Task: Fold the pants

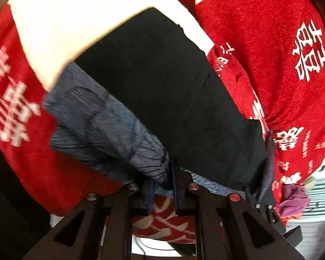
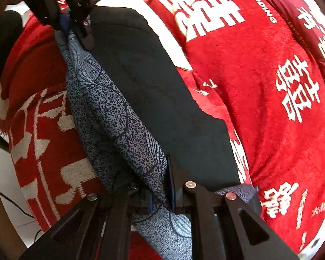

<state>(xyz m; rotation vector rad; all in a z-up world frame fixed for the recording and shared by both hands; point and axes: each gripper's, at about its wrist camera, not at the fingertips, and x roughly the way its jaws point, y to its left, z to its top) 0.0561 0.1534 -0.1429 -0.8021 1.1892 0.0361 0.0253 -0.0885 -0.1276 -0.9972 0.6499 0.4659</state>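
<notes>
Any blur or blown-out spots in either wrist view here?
Left wrist view: motion blur smears the red blanket lettering at left, and the white sheet is overexposed. Right wrist view: sharper, the patterned pants print crisp; both show fisheye bending.

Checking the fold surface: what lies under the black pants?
Under the black pants shows a red blanket with white characters and a pale patch. What lies beneath their middle is covered.

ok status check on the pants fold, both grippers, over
Left gripper shut on the dark pants with grey patterned lining. Right gripper shut on the same edge. Pants stretched between them over the red blanket with white characters. Nothing in the way.
</notes>
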